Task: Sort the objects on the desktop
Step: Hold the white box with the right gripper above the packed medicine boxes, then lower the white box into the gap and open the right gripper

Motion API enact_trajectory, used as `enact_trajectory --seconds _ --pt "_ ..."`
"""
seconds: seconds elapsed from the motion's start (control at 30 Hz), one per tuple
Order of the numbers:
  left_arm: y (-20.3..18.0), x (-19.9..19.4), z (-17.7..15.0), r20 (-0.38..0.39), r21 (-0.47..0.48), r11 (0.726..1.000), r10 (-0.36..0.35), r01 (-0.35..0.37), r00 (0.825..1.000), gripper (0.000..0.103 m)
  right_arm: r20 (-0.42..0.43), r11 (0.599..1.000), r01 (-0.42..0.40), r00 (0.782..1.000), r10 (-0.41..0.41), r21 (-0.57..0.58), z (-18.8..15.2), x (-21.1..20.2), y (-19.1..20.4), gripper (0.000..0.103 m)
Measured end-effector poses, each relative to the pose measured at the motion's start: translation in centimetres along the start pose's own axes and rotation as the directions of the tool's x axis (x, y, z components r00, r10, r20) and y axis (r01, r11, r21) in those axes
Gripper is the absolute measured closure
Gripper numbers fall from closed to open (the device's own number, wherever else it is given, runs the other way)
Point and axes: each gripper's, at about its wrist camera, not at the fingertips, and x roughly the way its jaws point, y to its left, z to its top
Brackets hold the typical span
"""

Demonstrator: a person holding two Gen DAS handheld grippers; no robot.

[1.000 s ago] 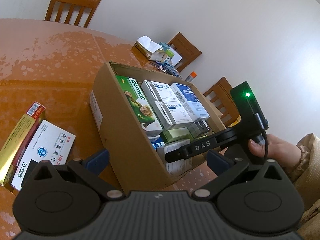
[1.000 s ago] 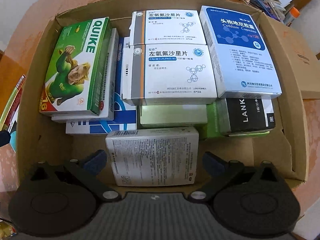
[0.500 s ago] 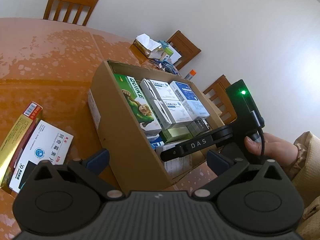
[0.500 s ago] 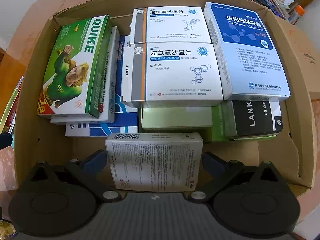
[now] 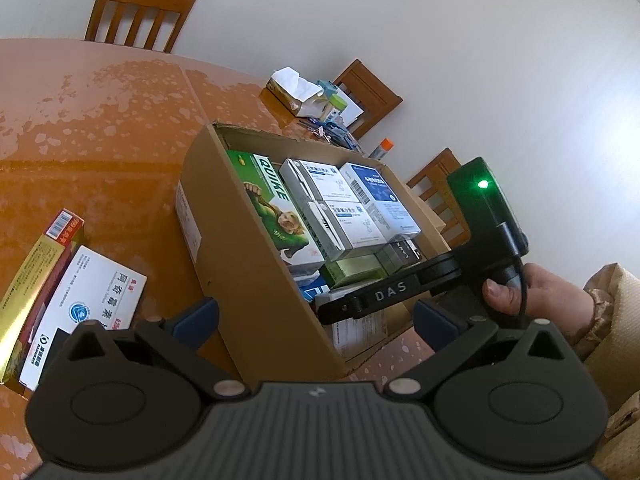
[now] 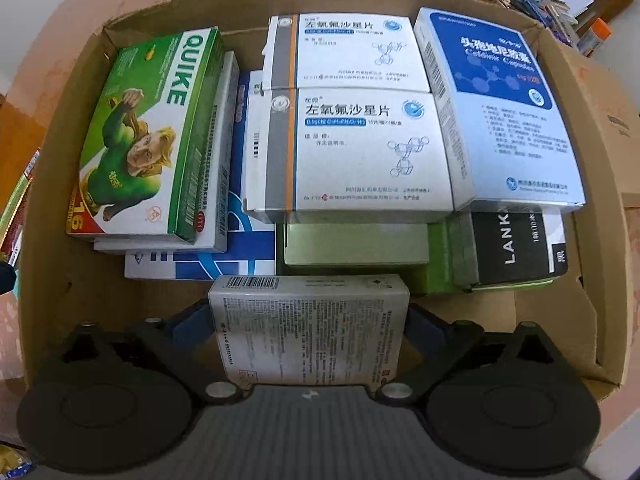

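I am holding a grey-white medicine box (image 6: 310, 330) between the fingers of the right gripper (image 6: 310, 320), inside the cardboard carton (image 6: 48, 280) at its near wall, where a gap is open in front of the stacked packs. The placing step is in hand. The left gripper (image 5: 316, 316) is hanging spread and empty over the table (image 5: 100, 120), near the carton's near corner. Next, I judge, I am lowering the box flat into that gap and releasing it. Then a white box (image 5: 86, 308) and a gold box (image 5: 30, 292) are waiting at the table's left edge.
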Motion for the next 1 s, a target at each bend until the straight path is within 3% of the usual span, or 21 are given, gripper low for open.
enact_trajectory --seconds 0.23,0.53,0.6,0.7,0.77,0.83,0.9,1.0 --pt "-0.3 -0.1 0.1 -0.002 0.017 1.000 -0.009 0.009 1.000 0.000 0.019 0.999 -0.025 1.000 0.024 0.030 0.1 -1.7 -0.5 0.003" --pt "-0.8 -0.6 0.1 0.000 0.036 0.999 -0.024 0.024 1.000 0.000 0.104 0.996 -0.083 0.991 0.079 0.028 0.8 -6.5 -0.5 0.003" --pt "-1.0 -0.8 0.2 0.004 0.040 0.999 -0.026 0.026 1.000 0.000 0.141 0.996 -0.082 0.986 0.087 -0.035 2.7 -7.8 -0.8 0.003" --pt "-1.3 -1.2 0.2 0.013 0.049 0.998 -0.026 0.025 1.000 0.000 0.205 0.966 0.021 0.978 0.033 -0.257 4.4 -10.5 0.1 0.002" --pt "-1.5 -1.5 0.1 0.022 0.052 0.998 -0.023 0.022 0.999 0.000 0.239 0.897 0.111 0.971 -0.006 -0.427 6.0 -10.8 0.6 0.002" --pt "-1.6 -1.8 0.0 0.030 0.048 0.999 -0.020 0.018 0.999 0.000 0.255 0.765 0.218 0.964 -0.073 -0.606 7.4 -10.1 2.1 0.002" --pt "-1.5 -2.1 -0.3 0.037 0.041 0.999 -0.010 0.009 0.999 0.000 0.264 0.602 0.285 0.956 -0.125 -0.746 7.6 -9.2 3.3 0.002" --pt "-1.3 -2.4 -0.7 0.042 0.020 1.000 0.011 -0.012 0.999 0.000 0.280 0.282 0.331 0.938 -0.206 -0.901 6.5 -6.3 5.3 0.002"
